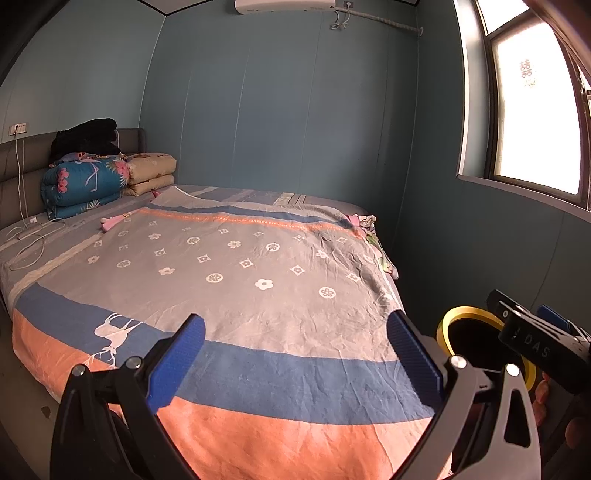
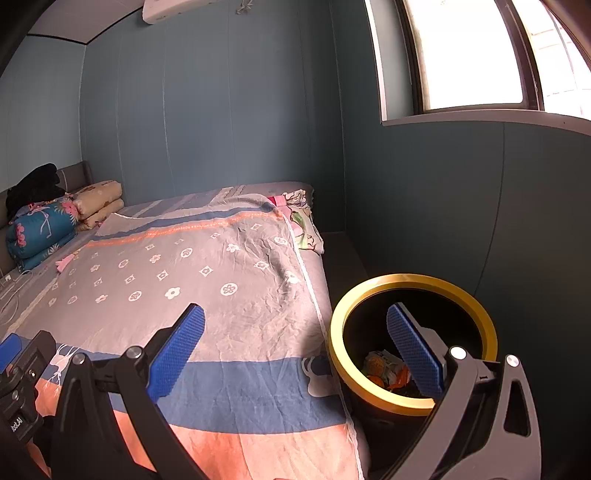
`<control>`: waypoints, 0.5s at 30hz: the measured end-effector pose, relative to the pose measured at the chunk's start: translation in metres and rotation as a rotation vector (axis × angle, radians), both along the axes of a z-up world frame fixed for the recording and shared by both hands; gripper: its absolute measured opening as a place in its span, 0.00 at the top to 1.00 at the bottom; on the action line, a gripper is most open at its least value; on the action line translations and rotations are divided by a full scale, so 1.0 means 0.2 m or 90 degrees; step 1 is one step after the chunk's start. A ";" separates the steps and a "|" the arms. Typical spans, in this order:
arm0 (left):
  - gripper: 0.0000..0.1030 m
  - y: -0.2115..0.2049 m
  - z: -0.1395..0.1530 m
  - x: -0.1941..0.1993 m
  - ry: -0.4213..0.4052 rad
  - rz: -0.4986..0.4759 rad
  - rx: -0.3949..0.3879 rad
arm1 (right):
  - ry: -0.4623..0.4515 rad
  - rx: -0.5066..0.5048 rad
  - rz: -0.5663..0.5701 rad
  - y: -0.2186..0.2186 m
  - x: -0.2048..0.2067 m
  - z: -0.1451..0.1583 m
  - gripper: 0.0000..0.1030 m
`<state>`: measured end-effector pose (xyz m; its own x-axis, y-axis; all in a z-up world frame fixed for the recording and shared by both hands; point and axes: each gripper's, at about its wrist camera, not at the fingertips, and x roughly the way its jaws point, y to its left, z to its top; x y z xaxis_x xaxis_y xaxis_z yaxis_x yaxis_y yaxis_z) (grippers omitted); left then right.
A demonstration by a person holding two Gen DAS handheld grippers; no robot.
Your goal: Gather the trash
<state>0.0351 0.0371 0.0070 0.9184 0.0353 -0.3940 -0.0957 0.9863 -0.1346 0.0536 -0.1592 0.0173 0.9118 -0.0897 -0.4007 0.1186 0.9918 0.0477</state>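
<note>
Both grippers, left (image 1: 295,354) and right (image 2: 295,350), gape wide and empty, wrappers (image 2: 384,371) already sit in the bin (image 2: 410,280) at 4 o'clock, bed (image 2: 229,258) looks mostly cleared.

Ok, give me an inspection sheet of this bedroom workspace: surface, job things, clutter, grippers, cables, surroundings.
Surface: bed under a patterned grey, blue and orange sheet, wrinkled.
Job's things: black bin with a yellow rim beside the bed's right edge; wrappers lie inside it.
Clutter: small pink item on the sheet; floral cloth bunched at the far right edge; folded quilts with dark clothing on top by the headboard.
Grippers: left gripper and right gripper both have open, empty jaws.
Cables: white cords on the bed's left side.
Surroundings: blue walls, window, air conditioner.
</note>
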 end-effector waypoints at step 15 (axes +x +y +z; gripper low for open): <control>0.08 0.00 -0.01 0.01 0.001 -0.006 -0.003 | 0.014 0.006 -0.009 -0.02 0.01 -0.02 0.08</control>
